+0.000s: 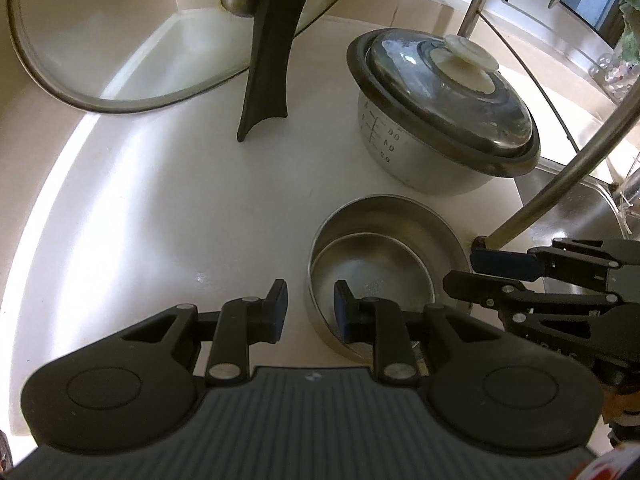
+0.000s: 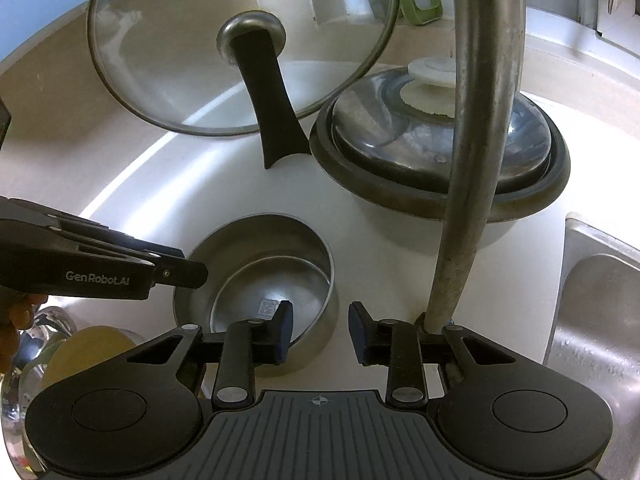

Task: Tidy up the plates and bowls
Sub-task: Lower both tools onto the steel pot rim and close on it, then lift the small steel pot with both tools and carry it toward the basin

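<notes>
So the round stainless steel bowl (image 1: 386, 264) sits on the white countertop (image 1: 168, 208) with a smaller shallow steel dish (image 1: 370, 268) nested inside it, both shiny and looking empty. Left gripper (image 1: 310, 306) has its jaws open at a middling width, straddling the bowl's near rim, though I can't tell if a pad actually touches. Right gripper (image 2: 320, 330) is open about the same, over the bowl's right edge. Only the right wrist view shows the steel sink (image 2: 600, 320) and something yellowish (image 2: 86, 350) at lower left. Behind sit the lidded metal pot (image 1: 436, 112) and a glass lid with black handle (image 1: 264, 52).
</notes>
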A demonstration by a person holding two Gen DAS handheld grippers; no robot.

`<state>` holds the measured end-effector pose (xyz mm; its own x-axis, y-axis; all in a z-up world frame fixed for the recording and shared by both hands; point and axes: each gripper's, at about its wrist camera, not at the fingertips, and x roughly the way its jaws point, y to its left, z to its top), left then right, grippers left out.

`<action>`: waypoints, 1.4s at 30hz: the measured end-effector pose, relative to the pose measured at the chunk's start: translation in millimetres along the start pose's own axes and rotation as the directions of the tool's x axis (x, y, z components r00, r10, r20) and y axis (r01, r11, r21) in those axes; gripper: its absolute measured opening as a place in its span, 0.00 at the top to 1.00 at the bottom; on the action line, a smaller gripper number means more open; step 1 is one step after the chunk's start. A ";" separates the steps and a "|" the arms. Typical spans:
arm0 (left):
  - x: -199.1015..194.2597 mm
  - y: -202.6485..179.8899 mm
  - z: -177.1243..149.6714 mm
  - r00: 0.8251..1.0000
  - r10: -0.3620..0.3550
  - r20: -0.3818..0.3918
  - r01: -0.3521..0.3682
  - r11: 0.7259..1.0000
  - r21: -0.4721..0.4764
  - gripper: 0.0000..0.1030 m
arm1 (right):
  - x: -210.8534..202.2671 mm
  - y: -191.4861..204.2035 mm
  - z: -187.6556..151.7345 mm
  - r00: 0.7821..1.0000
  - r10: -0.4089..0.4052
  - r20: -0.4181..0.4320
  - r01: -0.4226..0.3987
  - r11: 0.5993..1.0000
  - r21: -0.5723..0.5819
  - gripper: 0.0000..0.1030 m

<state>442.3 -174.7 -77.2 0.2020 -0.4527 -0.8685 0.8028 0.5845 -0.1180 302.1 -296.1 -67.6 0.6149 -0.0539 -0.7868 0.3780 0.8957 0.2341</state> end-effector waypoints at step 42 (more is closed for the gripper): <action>-28.7 5.6 -2.4 0.996 0.037 0.079 -0.037 0.999 -0.007 0.92 | -3.9 16.1 19.8 0.995 0.040 0.096 -0.037 0.999 -0.038 0.89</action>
<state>439.7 -156.8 -54.1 0.2754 -0.4824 -0.8315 0.7907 0.6056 -0.0895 319.5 -290.2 -49.5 0.6930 -0.0600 -0.7185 0.3285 0.9133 0.2407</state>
